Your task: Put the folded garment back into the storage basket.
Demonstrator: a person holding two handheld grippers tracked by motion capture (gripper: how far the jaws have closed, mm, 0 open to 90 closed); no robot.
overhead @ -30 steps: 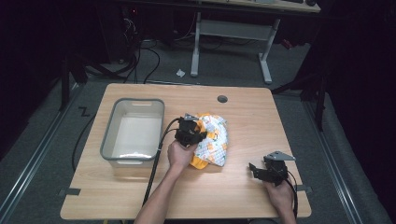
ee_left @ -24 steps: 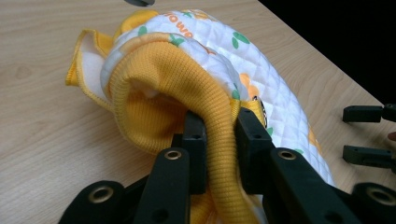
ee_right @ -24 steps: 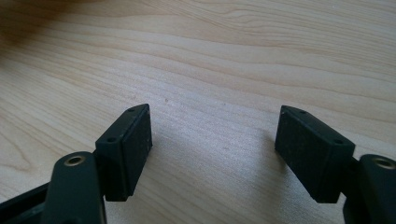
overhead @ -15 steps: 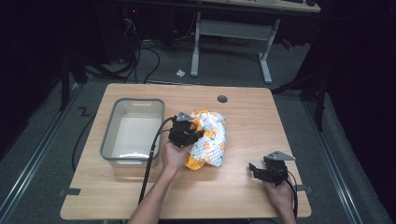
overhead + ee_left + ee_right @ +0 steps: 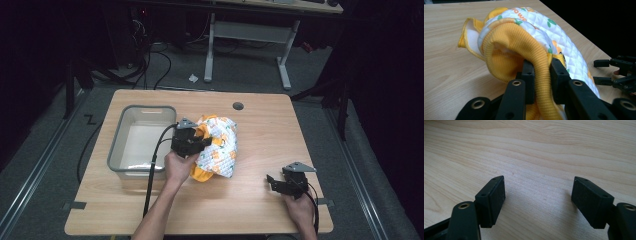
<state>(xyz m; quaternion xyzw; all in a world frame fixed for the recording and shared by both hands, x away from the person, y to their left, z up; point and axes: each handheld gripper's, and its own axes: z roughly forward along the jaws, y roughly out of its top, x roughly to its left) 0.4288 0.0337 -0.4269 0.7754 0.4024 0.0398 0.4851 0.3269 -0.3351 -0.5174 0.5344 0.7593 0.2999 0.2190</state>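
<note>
Left gripper (image 5: 196, 142) clamped on yellow ribbed cuff (image 5: 541, 82) of quilted baby garment (image 5: 218, 148), bunched mid-table just right of clear plastic bin (image 5: 116, 150). Right gripper (image 5: 278, 184) jaws spread wide, nothing between, low over bare wooden table (image 5: 260, 120) near front right corner, well apart from garment.

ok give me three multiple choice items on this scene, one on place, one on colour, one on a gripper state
1. The plastic bin sits where relative to the quilted cloth?
A. at its left
B. at its right
C. on top of it

2. The ribbed cuff pinched in the left gripper is
A. blue
B. orange-yellow
C. grey

3. The right gripper is
A. shut on the cloth
B. shut on nothing
C. open over bare table

Answers: 1 A, the high view shows the bin left of the cloth. 2 B, its knit is orange-yellow. 3 C, its jaws stand wide apart.
</note>
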